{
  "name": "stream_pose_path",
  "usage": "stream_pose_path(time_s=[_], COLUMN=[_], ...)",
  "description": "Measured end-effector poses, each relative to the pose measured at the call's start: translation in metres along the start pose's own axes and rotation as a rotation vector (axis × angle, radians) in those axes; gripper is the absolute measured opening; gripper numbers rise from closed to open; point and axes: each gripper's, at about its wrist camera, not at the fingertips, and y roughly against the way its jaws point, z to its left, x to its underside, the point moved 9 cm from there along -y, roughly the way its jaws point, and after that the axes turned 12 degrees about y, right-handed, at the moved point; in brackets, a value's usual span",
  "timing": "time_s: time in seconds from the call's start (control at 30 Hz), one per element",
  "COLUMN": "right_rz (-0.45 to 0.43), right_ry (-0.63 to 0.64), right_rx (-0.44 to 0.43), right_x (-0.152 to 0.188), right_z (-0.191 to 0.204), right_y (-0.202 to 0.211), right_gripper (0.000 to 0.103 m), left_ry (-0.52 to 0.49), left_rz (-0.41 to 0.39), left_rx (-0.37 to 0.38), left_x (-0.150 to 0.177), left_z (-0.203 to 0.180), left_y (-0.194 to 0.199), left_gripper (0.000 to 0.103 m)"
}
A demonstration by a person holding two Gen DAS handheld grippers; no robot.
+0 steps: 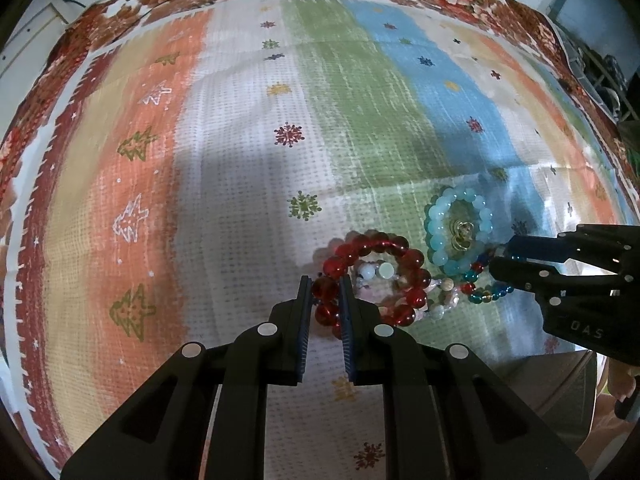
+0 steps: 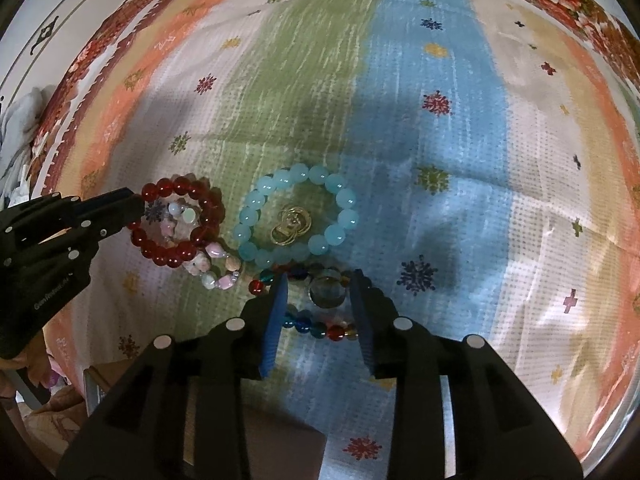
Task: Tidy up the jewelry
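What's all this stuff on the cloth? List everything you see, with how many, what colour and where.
red bead bracelet: one, dark red, on the white stripe, a bead between the left tongs' pads
pale stone bracelet: one, pink and white, partly under the red one
light blue bead bracelet: one, aqua, on the green and blue stripes
gold rings: a small cluster, count unclear, gold, inside the blue bracelet
multicoloured bead bracelet: one, mixed colours, nearest the right tongs
cloth: one, striped with snowflakes and trees, floral border
left tongs: black, blue pads, shut on a red bead
right tongs: black, blue pads, open around the multicoloured bracelet
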Motion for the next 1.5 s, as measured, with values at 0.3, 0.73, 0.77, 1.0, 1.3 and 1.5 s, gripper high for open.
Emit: stream_pose_path(time_s=[0.3,0.73,0.77,1.0,1.3,1.5], right_rz=[0.008,-0.044,-0.048,-0.1,-0.154,-0.152], right_ry=[0.034,0.021,0.018,-0.014,-0.023,-0.025], right_rx=[0.04,0.042,0.04,0.027,0.003,0.003], right_x=[0.001,0.003,0.005,0.008,0.007,0.01], right_z=[0.001,-0.001,-0.002,-0.007,0.0,0.001], right_y=[-0.005,0.02,0.022,0.045,0.07,0.07], right_gripper=[0.022,0.022,0.022,0.022,0.022,0.022], left_ry=[0.006,0.005,0.006,0.006,0.009,0.021], left_rz=[-0.006,-0.046,-0.047,-0.071,-0.102,-0.105], left_rx=[0.019,0.067,0.07,0.115,0.123,0.125], left_x=[-0.002,-0.009,-0.009,-0.012,-0.013,-0.012], left_z=[-0.002,-0.018,-0.019,-0.034,-0.041,-0.037], left_y=[0.005,0.028,0.029,0.045,0.06,0.062], left_gripper=[0.013,0.013,0.013,0.013,0.013,0.013])
